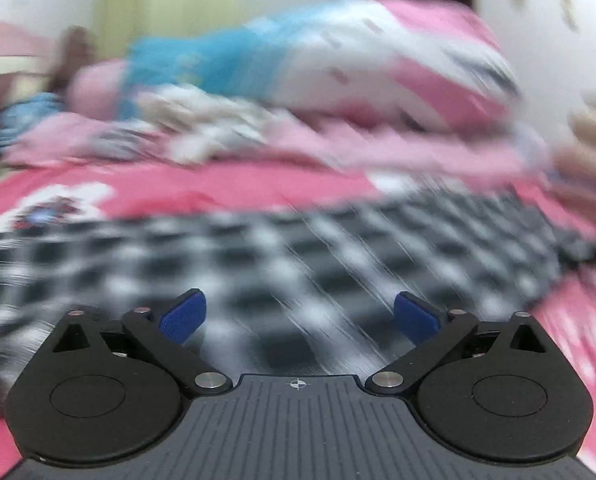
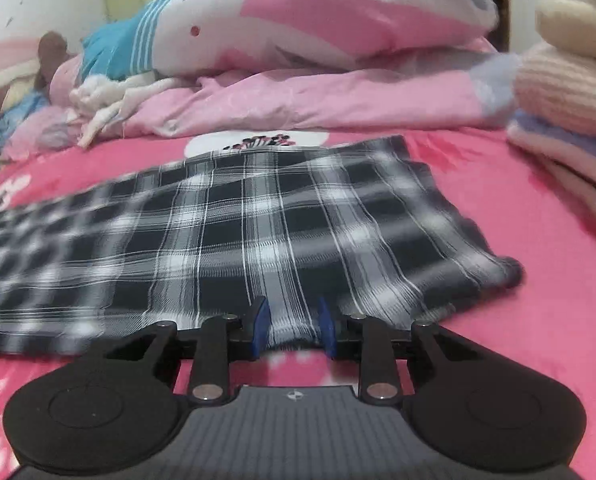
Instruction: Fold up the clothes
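Observation:
A black-and-white plaid garment (image 2: 258,220) lies spread flat on a pink bed sheet (image 2: 538,320). My right gripper (image 2: 293,328) sits low at the garment's near edge. Its blue pads (image 2: 263,320) stand a narrow gap apart with the cloth's hem lying between them, and they do not press on it. In the blurred left wrist view the same plaid garment (image 1: 258,256) fills the middle. My left gripper (image 1: 300,316) hovers over it, jaws wide open, with nothing between the pads (image 1: 184,316).
Behind the garment lies a heap of bedding: a pink duvet (image 2: 318,96), a white-pink-blue pillow (image 2: 338,12) and crumpled white cloth (image 2: 106,100). A stack of folded knitwear (image 2: 570,112) stands at the right. The pink sheet (image 1: 218,188) runs on past the garment.

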`<state>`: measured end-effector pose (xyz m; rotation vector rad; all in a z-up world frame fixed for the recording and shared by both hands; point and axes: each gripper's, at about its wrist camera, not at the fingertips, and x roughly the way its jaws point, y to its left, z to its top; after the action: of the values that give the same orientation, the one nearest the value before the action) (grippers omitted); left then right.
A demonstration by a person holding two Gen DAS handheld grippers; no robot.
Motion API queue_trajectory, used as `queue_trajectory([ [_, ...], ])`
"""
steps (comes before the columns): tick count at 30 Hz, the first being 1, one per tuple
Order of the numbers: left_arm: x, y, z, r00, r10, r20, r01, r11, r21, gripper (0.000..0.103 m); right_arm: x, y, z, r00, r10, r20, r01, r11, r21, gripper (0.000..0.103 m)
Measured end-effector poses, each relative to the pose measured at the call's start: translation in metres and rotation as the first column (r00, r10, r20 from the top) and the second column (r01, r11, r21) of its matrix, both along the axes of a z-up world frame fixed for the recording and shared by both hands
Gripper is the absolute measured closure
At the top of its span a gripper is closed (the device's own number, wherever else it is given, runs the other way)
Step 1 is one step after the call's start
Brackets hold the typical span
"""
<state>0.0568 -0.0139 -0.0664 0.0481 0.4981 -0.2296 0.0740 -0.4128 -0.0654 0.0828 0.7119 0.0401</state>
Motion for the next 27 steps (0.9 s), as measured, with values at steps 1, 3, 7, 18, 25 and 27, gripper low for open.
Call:
queue_trajectory([
  [1,0.0,-0.006,-0.004,1.0,-0.026,-0.014,0.027,0.999,0.036,0.011,0.0,0.002,0.006,1.0,-0.002,-0.005,0.001,1.0,-0.012,0.074],
  [3,-0.001,-0.01,-0.007,0.998,-0.052,-0.02,0.054,0.997,0.058,0.016,0.005,0.011,0.021,1.0,-0.001,0.006,0.001,0.999,-0.039,0.074],
  [7,0.002,0.0,-0.011,0.997,-0.062,-0.054,0.061,0.998,-0.014,0.021,0.028,0.024,0.036,0.996,-0.022,0.088,0.028,0.997,-0.065,0.074],
  [18,0.008,0.014,-0.013,0.993,-0.077,-0.086,0.066,0.989,-0.129,0.025,0.027,-0.001,0.01,0.992,-0.117,-0.051,0.115,0.992,-0.045,0.073],
  [25,0.009,0.011,-0.014,0.993,-0.077,-0.086,0.068,0.992,-0.105,0.023,0.127,0.033,0.019,0.999,-0.031,0.032,0.032,0.998,-0.05,0.072],
  [27,0.01,0.011,-0.014,0.993,-0.082,-0.086,0.073,0.992,-0.106,0.021,0.15,0.029,0.0,0.997,-0.067,-0.033,0.065,0.996,-0.055,0.072],
])
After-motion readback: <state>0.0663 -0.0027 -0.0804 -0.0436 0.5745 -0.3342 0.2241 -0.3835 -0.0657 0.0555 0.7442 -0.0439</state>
